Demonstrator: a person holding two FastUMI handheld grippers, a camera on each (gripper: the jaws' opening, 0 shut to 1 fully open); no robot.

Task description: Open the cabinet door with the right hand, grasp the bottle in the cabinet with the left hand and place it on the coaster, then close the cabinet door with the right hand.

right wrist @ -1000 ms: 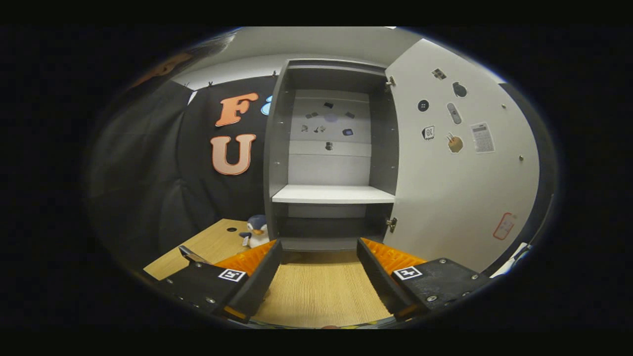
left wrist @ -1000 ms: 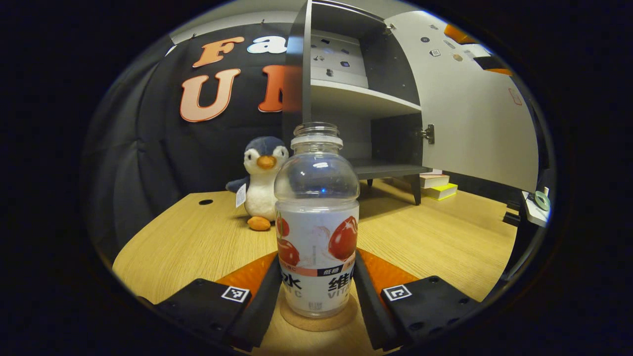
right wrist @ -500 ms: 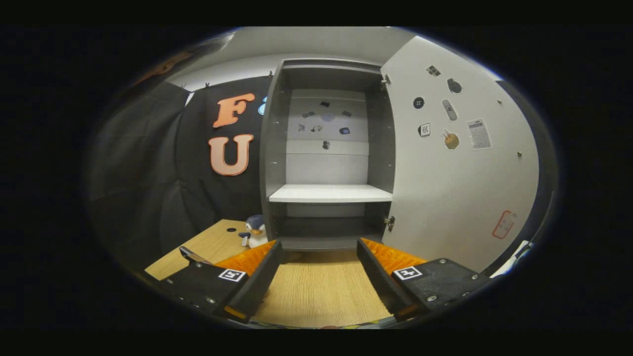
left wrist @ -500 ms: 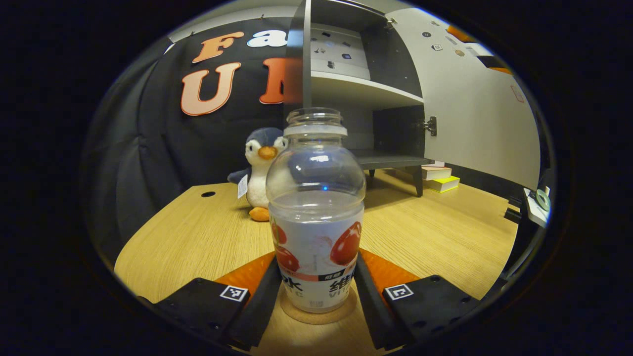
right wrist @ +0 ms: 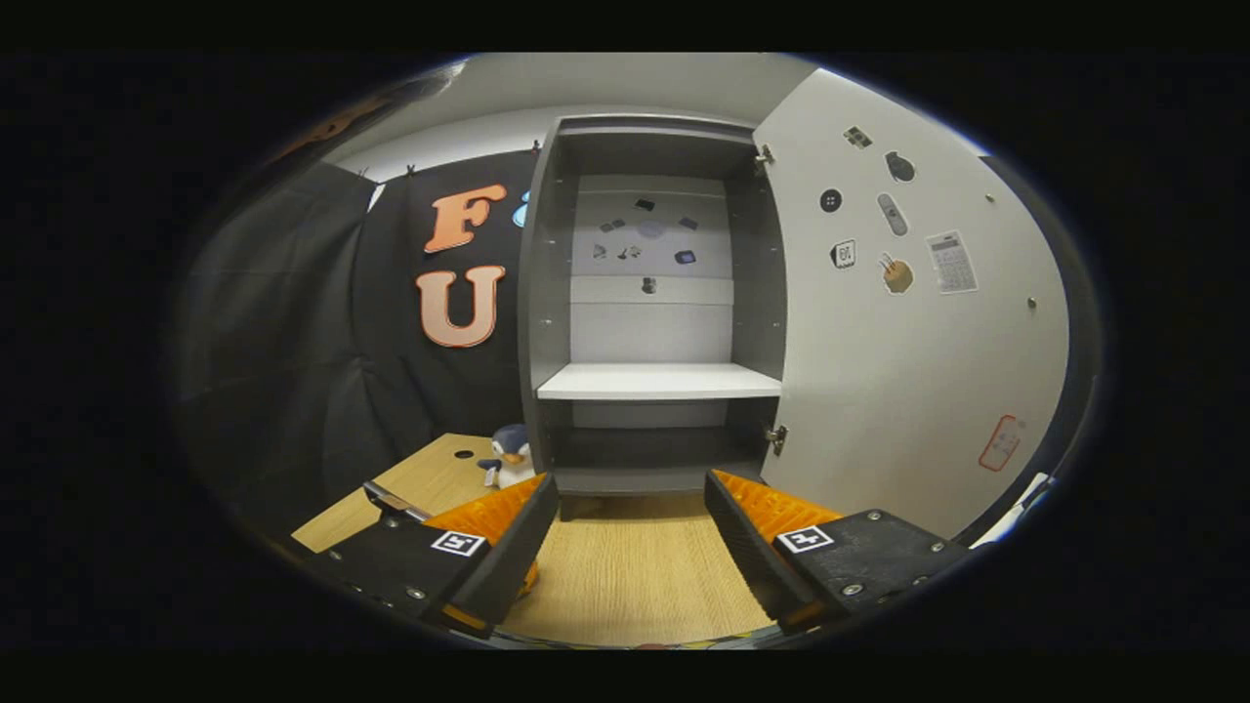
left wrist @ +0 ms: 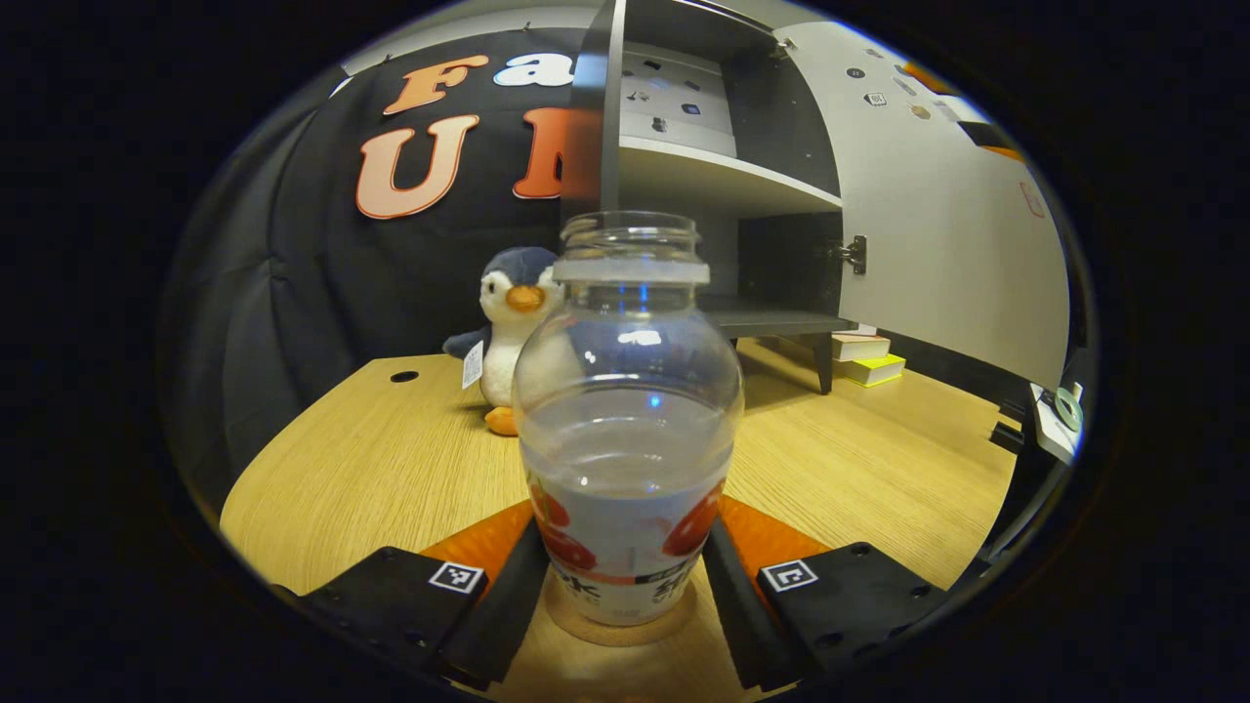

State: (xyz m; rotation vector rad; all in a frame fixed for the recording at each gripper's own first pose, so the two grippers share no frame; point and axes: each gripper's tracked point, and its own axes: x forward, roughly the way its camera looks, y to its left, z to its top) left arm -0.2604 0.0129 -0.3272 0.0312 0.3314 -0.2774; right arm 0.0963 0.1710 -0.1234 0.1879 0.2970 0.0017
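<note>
A clear bottle [left wrist: 625, 410] with a red-and-white label and no cap stands upright on a round cork coaster [left wrist: 617, 630] on the wooden table [left wrist: 371, 459]. My left gripper [left wrist: 625, 532] has a finger on either side of the bottle's lower part, spread slightly wider than the bottle. In the right gripper view, the grey cabinet [right wrist: 649, 381] stands straight ahead. Its white door [right wrist: 908, 371] is swung wide open to the right, and its shelves are bare. My right gripper [right wrist: 630, 488] hovers open above the table in front of the cabinet, holding nothing.
A plush penguin [left wrist: 508, 322] sits on the table behind the bottle, left of the cabinet [left wrist: 713, 176]. Books [left wrist: 869, 356] lie stacked under the open door [left wrist: 947, 225]. A cable hole [left wrist: 402, 376] marks the table's far left.
The bottle now looks bigger and nearer in the left gripper view, and the fingers stand slightly wider around it. The right gripper view has barely shifted.
</note>
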